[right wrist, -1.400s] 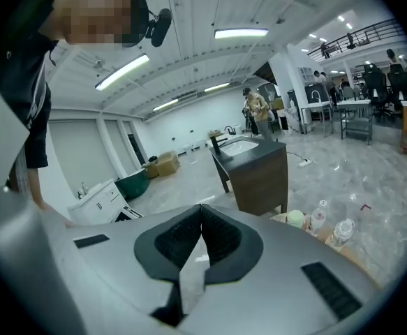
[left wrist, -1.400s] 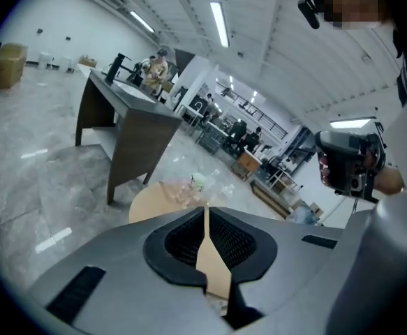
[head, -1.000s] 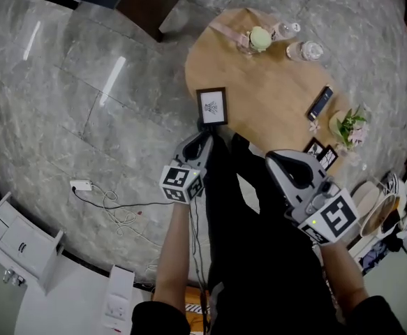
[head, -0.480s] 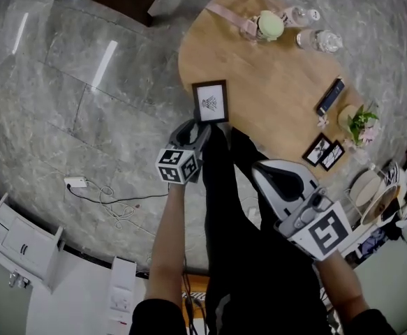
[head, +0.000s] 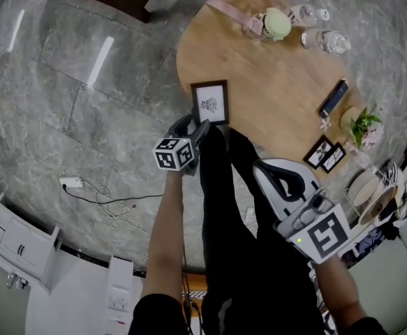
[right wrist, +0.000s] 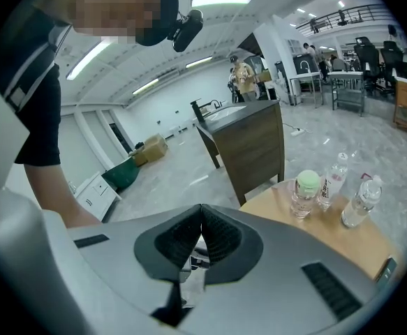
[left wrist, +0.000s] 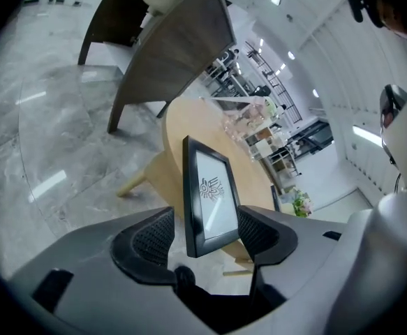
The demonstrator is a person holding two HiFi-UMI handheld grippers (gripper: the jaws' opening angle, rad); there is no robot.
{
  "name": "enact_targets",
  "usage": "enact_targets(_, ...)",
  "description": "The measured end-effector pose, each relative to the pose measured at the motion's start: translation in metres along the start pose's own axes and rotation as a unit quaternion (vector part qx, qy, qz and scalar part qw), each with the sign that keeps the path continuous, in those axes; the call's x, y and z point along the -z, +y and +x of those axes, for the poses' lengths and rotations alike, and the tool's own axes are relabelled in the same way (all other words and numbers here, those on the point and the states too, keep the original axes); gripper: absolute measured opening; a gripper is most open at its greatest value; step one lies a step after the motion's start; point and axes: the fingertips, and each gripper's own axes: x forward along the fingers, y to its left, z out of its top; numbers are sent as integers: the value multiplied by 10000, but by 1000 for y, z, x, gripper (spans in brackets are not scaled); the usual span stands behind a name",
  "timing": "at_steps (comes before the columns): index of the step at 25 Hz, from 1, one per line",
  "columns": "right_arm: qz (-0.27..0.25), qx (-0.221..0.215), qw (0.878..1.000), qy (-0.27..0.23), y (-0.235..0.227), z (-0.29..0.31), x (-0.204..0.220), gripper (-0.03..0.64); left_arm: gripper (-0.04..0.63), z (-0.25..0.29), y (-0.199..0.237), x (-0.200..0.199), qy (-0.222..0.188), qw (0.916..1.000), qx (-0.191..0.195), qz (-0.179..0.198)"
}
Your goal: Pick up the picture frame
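- The right gripper [head: 264, 170] [right wrist: 202, 223] hangs nearest, over the person's dark trousers, its black ribbed pads pressed together with nothing between them.
- To the left on the grey marble floor [head: 84, 110] lies a white plug with a thin looped cable [head: 75, 183].
- The left gripper [head: 193, 126] [left wrist: 206, 234] reaches to the near edge of the round light-wood table [head: 273, 82] [left wrist: 179, 128]. Its jaws stand apart on either side of the frame, and a clear gap shows at the left pad, so it is not clamped.
- The black picture frame [head: 210, 102] [left wrist: 210, 195] holds a white sheet with a small dark emblem. It stands upright at the table's near-left rim, its lower part between the left gripper's pads.
- At the table's right edge sit two small black-framed photos [head: 325, 152], touching each other.
- Just beyond them is a small pot of pink flowers [head: 362, 125], with a dark flat rectangular device [head: 333, 97] beside it.
- On the far side stand a clear glass with a pale green lid [head: 276, 23] [right wrist: 306, 190] and clear plastic bottles [head: 322, 40] [right wrist: 360, 202] — close together.
- Past the table, a dark wooden chair [left wrist: 168, 47] stands on the floor.
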Motion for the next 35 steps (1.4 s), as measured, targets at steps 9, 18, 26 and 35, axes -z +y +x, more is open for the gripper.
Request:
enact_targets(9,99,98,9999,52,0,1,7,12,236,24,3,13,474,9979,389,-204)
enact_targets(18,186,133,9997,58,2,-4,10,12,150,27,5,16,623,9970,319,-333)
enact_targets(26,82,158,9998,-52,5,-15,0,12,89,16,-8,10,620,9950,473,-626)
enact_targets(35,-57,315,9990,-309,12,-47,-20,12,74,-1,-46,3,621,9947,613,-549)
